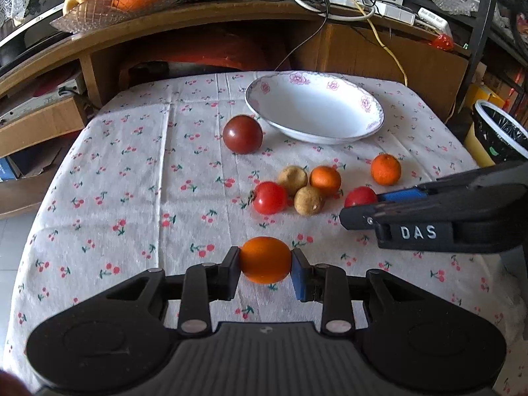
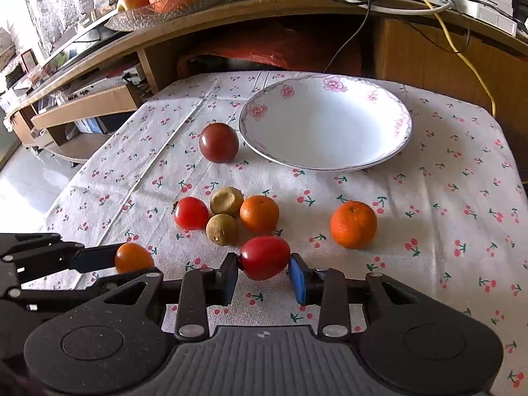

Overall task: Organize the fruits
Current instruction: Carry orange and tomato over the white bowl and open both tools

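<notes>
While both grippers are loaded, the white plate [image 2: 326,125] ahead holds nothing, so the sorting looks barely begun.

Left gripper [image 1: 265,260] clamps an orange tomato [image 1: 265,259]; right gripper [image 2: 264,264] clamps a red tomato [image 2: 265,257]. Ahead of them lie two mandarins [image 2: 353,224], two brown fruits [image 2: 222,229], a red tomato [image 2: 190,213] and a dark tomato [image 2: 218,142] just left of the plate; this cluster crowds the path.
</notes>
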### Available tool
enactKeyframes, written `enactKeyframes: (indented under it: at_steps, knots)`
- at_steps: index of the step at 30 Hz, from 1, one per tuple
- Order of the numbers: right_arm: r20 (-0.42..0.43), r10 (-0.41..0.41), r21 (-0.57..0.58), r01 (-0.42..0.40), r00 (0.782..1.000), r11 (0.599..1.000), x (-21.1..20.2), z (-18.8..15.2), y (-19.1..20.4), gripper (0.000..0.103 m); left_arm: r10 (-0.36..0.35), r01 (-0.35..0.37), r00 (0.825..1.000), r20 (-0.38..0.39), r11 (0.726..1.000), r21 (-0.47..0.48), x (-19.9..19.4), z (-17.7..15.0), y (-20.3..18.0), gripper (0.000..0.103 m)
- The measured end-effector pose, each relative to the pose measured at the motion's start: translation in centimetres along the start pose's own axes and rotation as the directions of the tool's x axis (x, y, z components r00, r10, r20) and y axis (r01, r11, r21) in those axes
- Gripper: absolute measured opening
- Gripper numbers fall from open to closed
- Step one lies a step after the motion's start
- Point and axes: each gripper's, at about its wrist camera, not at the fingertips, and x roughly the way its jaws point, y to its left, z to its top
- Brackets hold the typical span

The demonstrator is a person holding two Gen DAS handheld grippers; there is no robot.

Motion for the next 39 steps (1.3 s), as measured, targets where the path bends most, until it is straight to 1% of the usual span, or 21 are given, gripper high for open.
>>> enactKeyframes:
  at_steps: [5,11,16,22,31,39]
  knots:
    - [0.014,-0.002,0.013,0.002,1.000,1.000,-1.2,0.8,-0.3,0.029,-0.019,0.019,1.000,0.011,1.000,0.015,-0.1,1.6,-0.5,0.039]
    - [0.028,-0.025,-0.005,0.025,0.999,1.000,-2.3,2.5,-0.8,0.029,-0.050,0.049,0.998,0.032,0.998,0.040,0.2,4.2,-1.3,0.039]
    - [0.053,-0.065,-0.041,0.067,0.996,0.997,-2.4,4.7,-1.3,0.029,-0.059,0.056,0.997,0.049,0.997,0.060,1.2,7.0,-1.8,0.039]
    - [0.077,-0.080,-0.010,0.081,0.994,0.997,-1.6,6.4,-2.8,0.029,-0.063,0.059,0.996,0.059,0.995,0.075,2.9,9.8,-1.9,0.039]
    - [0.061,-0.100,0.023,0.099,0.993,0.995,0.5,7.3,-4.5,0.029,-0.055,0.051,0.997,0.049,0.995,0.081,5.7,11.0,-2.3,0.039]
    - [0.055,-0.110,0.013,0.110,0.992,0.994,1.5,7.6,-5.2,0.029,-0.054,0.051,0.998,0.036,0.995,0.083,7.2,11.3,-2.4,0.039]
